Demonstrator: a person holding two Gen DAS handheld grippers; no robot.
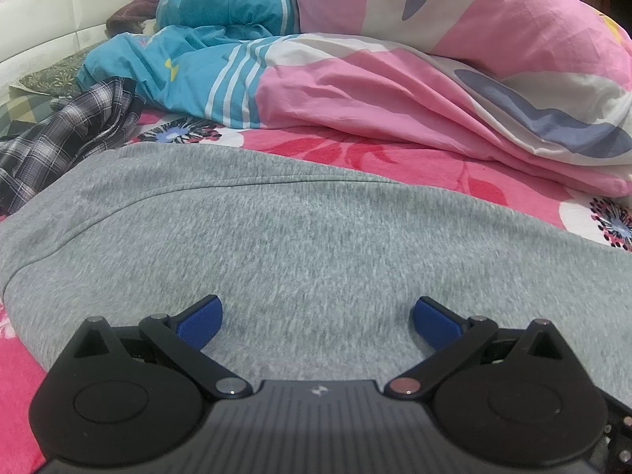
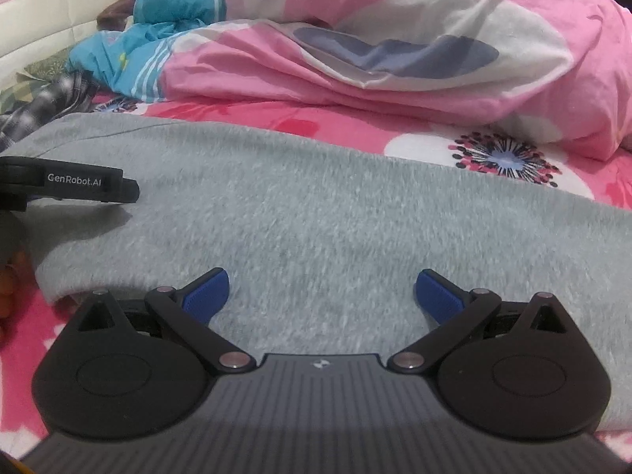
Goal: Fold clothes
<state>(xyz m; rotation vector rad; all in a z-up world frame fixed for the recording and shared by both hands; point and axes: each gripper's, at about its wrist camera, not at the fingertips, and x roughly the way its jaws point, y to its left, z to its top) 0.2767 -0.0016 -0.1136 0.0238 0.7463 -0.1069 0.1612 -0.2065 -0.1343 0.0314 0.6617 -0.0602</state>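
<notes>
On the far left, a crumpled plaid garment (image 1: pixel 67 134) lay on the pink floral bed sheet (image 1: pixel 355 154), and your left gripper (image 1: pixel 318 318) hovered low over the grey garment (image 1: pixel 276 237) with its blue fingers spread wide apart, gripping nothing. The grey garment lay spread flat across the near part of the bed, under both tools. Further right, your right gripper (image 2: pixel 322 292) was likewise wide open above the same cloth, while a bunched pink and blue duvet (image 2: pixel 375 51) was piled along the far side.
</notes>
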